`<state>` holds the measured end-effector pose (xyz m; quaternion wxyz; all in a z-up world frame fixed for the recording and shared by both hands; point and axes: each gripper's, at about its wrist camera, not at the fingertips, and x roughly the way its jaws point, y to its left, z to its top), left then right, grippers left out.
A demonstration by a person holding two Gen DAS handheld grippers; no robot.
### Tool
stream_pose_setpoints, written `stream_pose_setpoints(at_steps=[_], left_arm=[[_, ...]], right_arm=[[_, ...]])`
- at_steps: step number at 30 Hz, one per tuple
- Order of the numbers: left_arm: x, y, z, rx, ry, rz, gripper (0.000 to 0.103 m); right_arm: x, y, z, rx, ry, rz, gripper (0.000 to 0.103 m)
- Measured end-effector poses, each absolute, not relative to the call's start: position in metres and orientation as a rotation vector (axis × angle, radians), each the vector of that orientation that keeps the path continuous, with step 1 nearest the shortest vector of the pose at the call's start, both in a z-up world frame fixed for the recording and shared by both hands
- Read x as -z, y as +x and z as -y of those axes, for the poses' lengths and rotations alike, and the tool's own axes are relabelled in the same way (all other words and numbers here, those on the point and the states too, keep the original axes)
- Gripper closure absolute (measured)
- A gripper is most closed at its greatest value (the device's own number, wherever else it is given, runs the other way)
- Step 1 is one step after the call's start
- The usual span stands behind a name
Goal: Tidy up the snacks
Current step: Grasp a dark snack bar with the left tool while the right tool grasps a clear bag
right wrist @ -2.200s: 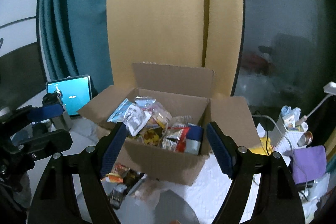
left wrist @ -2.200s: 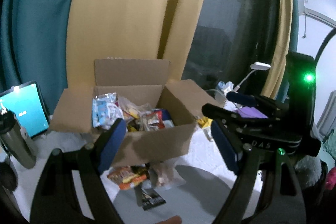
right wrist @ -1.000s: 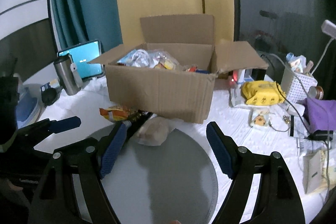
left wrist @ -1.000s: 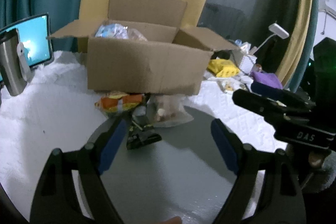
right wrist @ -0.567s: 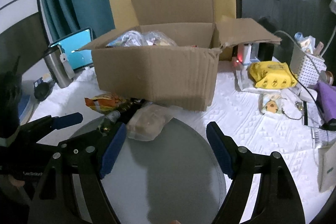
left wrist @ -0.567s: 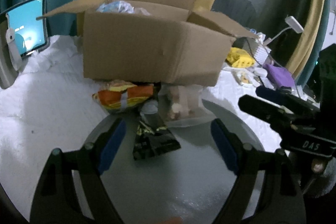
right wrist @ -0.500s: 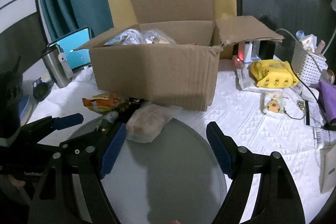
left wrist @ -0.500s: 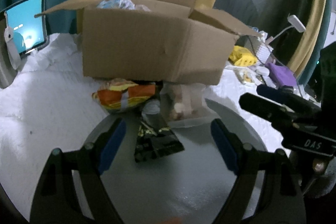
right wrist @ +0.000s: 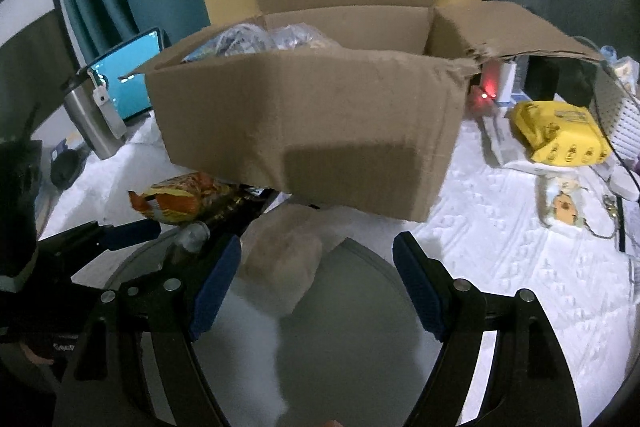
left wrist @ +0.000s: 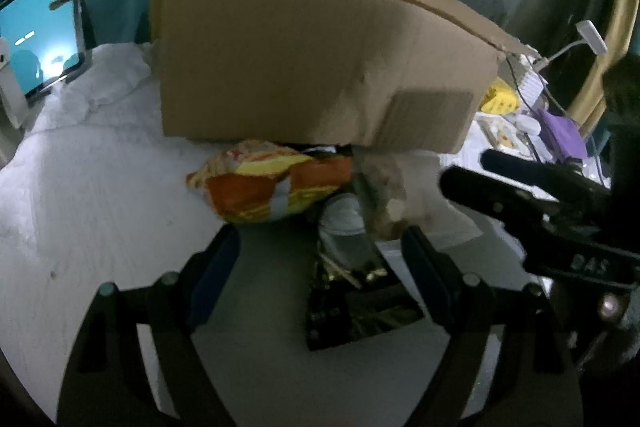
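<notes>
both hand-held grippers gape over snacks [left wrist: 272, 183].

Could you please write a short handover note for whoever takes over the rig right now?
Left gripper: open, empty, low over the black snack packet on the grey mat.
Right gripper: open, empty, facing the clear bag at the mat's edge.
The cardboard box is open and already holds several packets.
The orange chip bag lies in front of the box, beside the black packet and clear bag.
Done: some snacks boxed. Left: these three loose items, probably the black packet and clear bag first.
</notes>
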<state>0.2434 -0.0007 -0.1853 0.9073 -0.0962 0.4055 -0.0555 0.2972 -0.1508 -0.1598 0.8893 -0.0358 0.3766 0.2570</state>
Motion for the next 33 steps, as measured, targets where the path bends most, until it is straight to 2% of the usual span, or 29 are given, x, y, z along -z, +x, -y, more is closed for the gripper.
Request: stream_pose_setpoints(at_steps=[3, 5, 7, 12, 15, 18, 22, 33], left_arm=[[0.189, 0.247, 0.0, 0.129, -0.185, -0.844, 0.021], [0.193, 0.251, 0.0, 0.148, -0.19, -0.866, 0.032], [0.196, 0.253, 0.001, 0.165, -0.201, -0.879, 0.033], [0.194, 0.254, 0.009, 0.199, -0.189, -0.881, 0.048], [0.194, 0.255, 0.011, 0.212, -0.191, -0.882, 0.053], [0.194, 0.254, 0.009, 0.213, -0.195, -0.883, 0.062], [0.194, 0.254, 0.013, 0.216, -0.186, -0.886, 0.064], [0.192, 0.247, 0.019, 0.223, -0.174, -0.884, 0.069]], right_arm=[[0.166, 0.307, 0.145, -0.539, -0.061, -0.806, 0.022], [0.17, 0.312, 0.141, -0.544, -0.058, -0.82, 0.022], [0.176, 0.317, 0.137, -0.548, -0.056, -0.838, 0.022], [0.185, 0.324, 0.133, -0.56, -0.038, -0.866, 0.022], [0.188, 0.326, 0.132, -0.566, -0.032, -0.873, 0.022], [0.189, 0.326, 0.131, -0.588, -0.024, -0.885, 0.029], [0.19, 0.323, 0.124, -0.616, -0.03, -0.894, 0.041], [0.187, 0.313, 0.129, -0.63, -0.042, -0.888, 0.048]])
